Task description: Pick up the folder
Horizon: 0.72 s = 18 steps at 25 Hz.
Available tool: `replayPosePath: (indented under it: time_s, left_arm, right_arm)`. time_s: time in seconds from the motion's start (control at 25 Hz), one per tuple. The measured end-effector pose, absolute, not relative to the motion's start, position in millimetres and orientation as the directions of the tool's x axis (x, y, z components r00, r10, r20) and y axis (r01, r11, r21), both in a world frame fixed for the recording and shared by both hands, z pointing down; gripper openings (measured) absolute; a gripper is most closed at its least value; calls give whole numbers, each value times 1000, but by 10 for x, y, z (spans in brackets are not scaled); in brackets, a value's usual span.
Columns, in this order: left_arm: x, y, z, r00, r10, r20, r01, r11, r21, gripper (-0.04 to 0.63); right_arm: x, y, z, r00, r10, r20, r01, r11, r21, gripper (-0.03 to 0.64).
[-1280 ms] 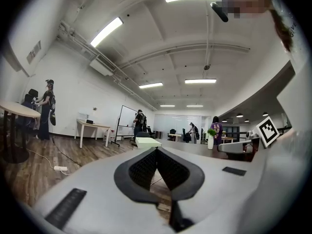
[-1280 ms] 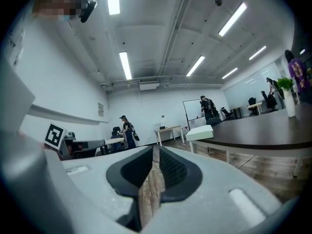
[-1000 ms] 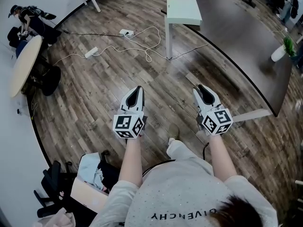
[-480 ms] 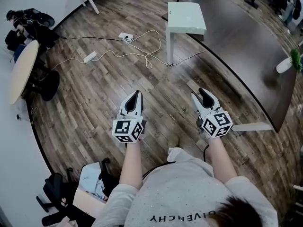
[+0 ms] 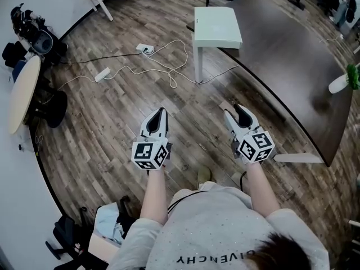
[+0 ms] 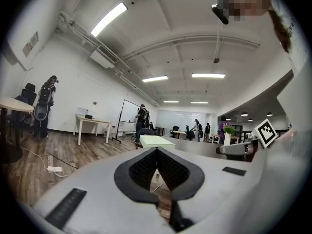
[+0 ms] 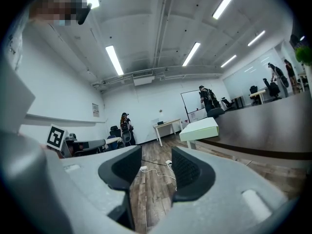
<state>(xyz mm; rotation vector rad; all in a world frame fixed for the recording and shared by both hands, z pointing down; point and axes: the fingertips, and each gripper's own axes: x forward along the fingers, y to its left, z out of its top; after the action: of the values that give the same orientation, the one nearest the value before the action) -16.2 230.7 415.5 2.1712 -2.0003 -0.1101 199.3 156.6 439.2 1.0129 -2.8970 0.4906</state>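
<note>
The folder [image 5: 217,25] is a pale green, flat slab lying on the near corner of the dark table [image 5: 292,55], far ahead of both grippers. It also shows in the left gripper view as folder [image 6: 156,140] and in the right gripper view as folder [image 7: 200,128]. My left gripper [image 5: 161,112] is held level over the wooden floor, and its jaws [image 6: 156,149] meet at the tips, empty. My right gripper [image 5: 237,109] is alongside it, with its jaws [image 7: 157,152] apart and opening. Nothing is between them.
White cables and power strips [image 5: 163,55] trail over the floor ahead on the left. A round pale table [image 5: 22,89] and dark chairs stand at far left. A potted plant [image 5: 344,81] sits on the dark table. Bags and a chair [image 5: 107,224] are behind on the left. People stand far off [image 6: 141,118].
The person has walked forward with both grippers held out. The table corner with the folder and the floor cables are now a little nearer.
</note>
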Motion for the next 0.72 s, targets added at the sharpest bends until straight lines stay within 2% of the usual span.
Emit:
replayPosePath:
  time_s: [0.72]
  left_arm:
    - [-261,1739,4352,119,-988,99,-975,-97,198,-2]
  right_arm:
    - [1940,1063,4501,-764,-632,132,-635,697,-334,198]
